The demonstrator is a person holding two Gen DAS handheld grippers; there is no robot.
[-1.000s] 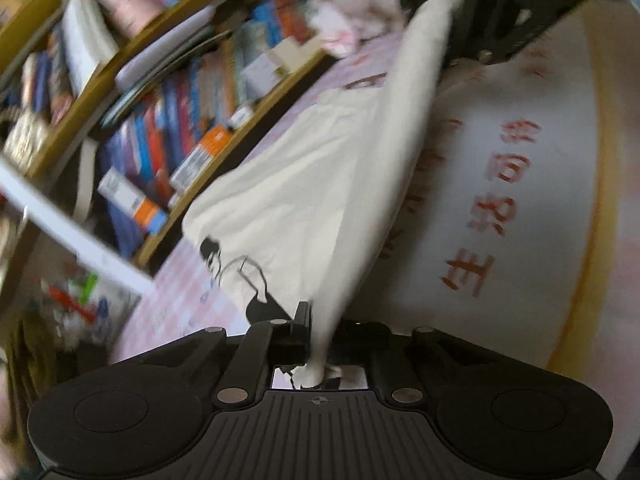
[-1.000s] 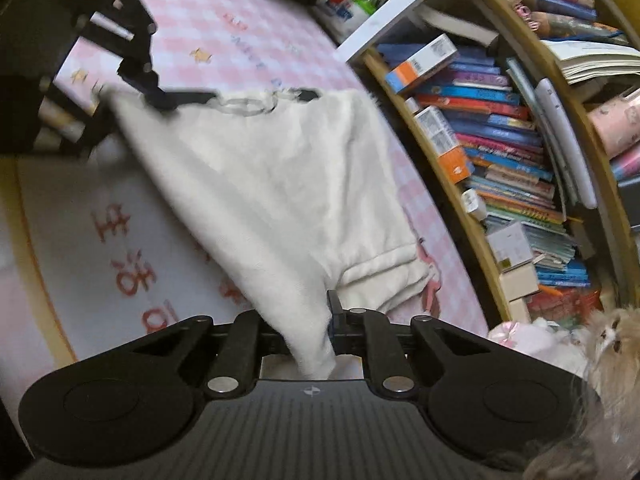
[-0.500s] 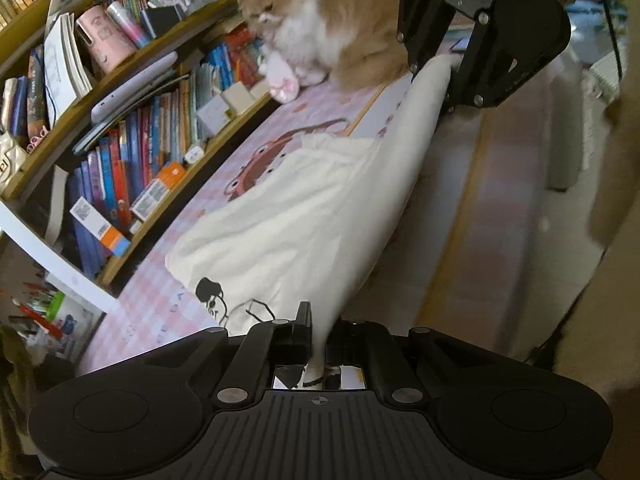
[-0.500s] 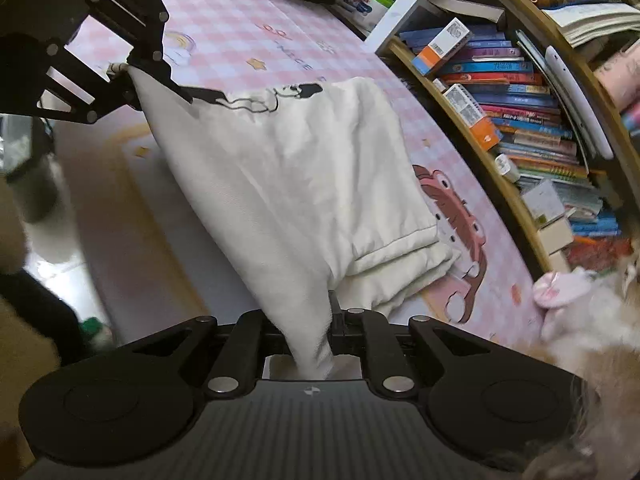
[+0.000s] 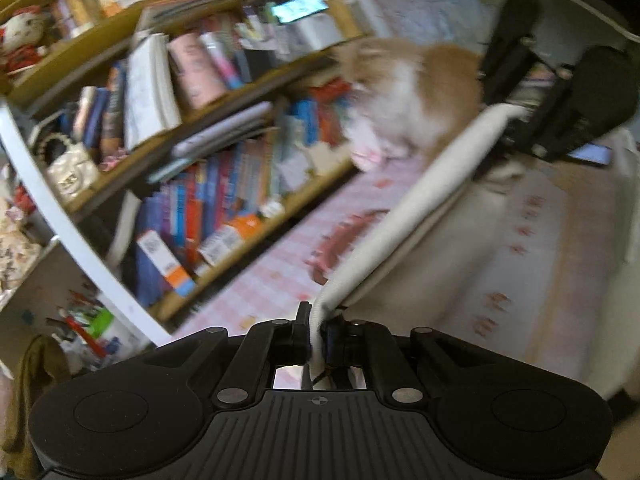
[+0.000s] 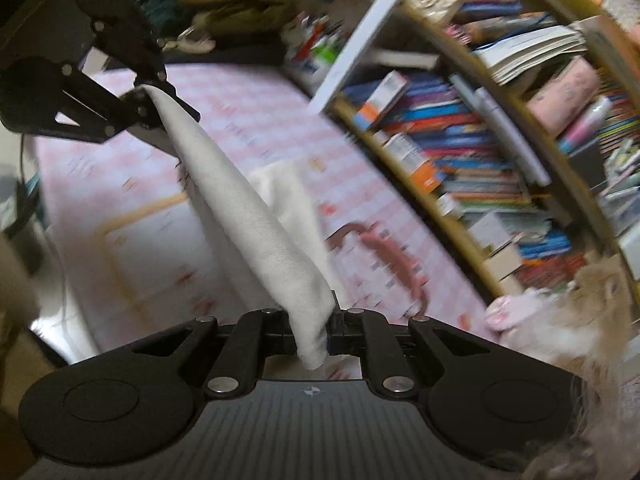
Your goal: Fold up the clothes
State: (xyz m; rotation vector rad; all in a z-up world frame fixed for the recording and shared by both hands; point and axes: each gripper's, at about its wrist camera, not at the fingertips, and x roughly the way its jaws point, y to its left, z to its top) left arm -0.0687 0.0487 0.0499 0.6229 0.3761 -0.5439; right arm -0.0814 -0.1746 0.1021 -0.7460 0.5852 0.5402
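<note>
Lifted way higher than a second ago: cream garment [image 6: 256, 216] pinched tight by left gripper [image 5: 318, 334] and right gripper [image 6: 310, 334], stretched taut mid-frame, probably ready for folding over.

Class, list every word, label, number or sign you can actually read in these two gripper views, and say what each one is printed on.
None can be read; motion blur smears both views.
Book spines and box labels on the bookshelf: blurred.
Reddish marks on the mat: blurred.
White garment, held between left gripper and right gripper: no readable print.
</note>
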